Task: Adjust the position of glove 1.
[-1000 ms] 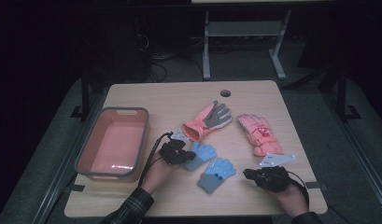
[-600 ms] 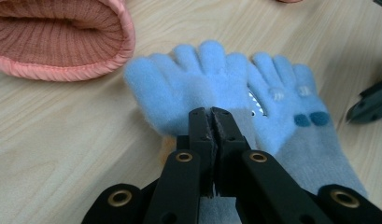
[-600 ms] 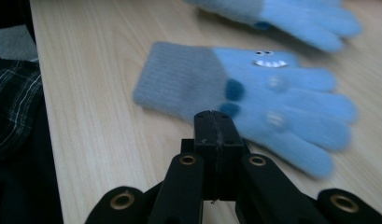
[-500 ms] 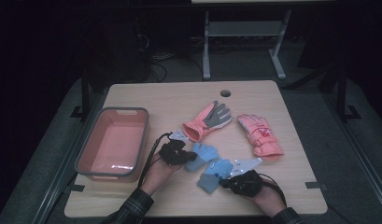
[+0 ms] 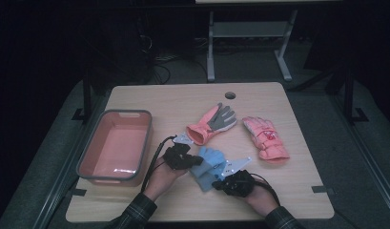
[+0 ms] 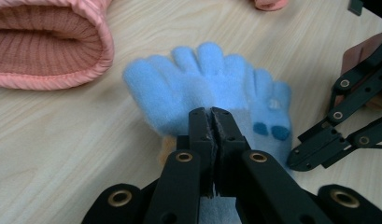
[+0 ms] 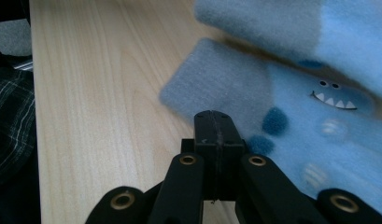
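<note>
Two light blue gloves lie overlapped at the table's front centre. My left gripper rests on the upper blue glove, fingers pointing away. Its jaws are shut tight, and I cannot tell whether any fabric is pinched. My right gripper comes in from the right, shut with nothing between its jaws, its tip at the grey cuff edge of the blue glove with a toothy face. It also shows in the left gripper view.
A pink bin stands at the left of the table. A coral glove with a grey palm lies just beyond the blue pair, its ribbed cuff close to my left gripper. Another coral glove lies to the right.
My right hand has slid left along the table's front until its gripper reached the blue gloves. The left hand and the gloves have stayed put.
</note>
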The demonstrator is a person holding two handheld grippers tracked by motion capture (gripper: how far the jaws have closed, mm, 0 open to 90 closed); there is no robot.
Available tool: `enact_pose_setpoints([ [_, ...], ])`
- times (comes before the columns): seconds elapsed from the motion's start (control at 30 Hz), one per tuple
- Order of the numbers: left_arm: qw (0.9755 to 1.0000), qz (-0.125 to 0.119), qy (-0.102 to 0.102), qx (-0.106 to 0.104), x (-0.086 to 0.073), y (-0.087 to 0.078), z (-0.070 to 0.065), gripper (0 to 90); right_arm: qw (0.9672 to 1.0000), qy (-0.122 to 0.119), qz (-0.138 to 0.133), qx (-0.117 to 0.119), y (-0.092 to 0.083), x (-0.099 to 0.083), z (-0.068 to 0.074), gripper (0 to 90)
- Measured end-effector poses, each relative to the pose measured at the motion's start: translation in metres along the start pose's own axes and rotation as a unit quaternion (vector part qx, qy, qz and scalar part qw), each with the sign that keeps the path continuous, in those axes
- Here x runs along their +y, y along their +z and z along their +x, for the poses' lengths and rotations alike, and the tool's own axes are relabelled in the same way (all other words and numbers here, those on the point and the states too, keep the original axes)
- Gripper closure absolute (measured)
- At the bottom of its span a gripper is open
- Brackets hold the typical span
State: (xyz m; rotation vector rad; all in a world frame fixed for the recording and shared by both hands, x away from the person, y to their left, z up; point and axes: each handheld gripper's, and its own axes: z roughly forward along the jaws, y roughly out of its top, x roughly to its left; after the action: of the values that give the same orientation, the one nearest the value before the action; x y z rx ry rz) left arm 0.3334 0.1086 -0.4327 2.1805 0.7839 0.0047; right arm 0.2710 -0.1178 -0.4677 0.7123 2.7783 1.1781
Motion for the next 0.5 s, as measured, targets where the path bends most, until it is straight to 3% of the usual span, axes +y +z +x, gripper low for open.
enact_pose_setpoints([
  [0.07,1.0000,0.001,0.001,-0.003,0.001,-0.001,-0.001,87.8,1.0000,-0.007,-0.004,-0.002,-0.002,0.000,0.000,90.0],
  [0.23,0.9999,-0.005,0.006,-0.011,0.003,-0.002,-0.009,87.8,0.9994,0.017,-0.023,-0.021,-0.024,-0.008,-0.013,82.5],
  [0.37,0.9995,-0.003,0.022,-0.022,0.005,0.001,-0.016,87.8,0.9962,0.050,-0.035,-0.063,-0.044,-0.021,-0.030,67.7],
  [0.5,0.9992,0.007,0.028,-0.029,0.004,0.007,-0.023,87.8,0.9901,0.078,-0.043,-0.109,-0.058,-0.033,-0.047,54.0],
])
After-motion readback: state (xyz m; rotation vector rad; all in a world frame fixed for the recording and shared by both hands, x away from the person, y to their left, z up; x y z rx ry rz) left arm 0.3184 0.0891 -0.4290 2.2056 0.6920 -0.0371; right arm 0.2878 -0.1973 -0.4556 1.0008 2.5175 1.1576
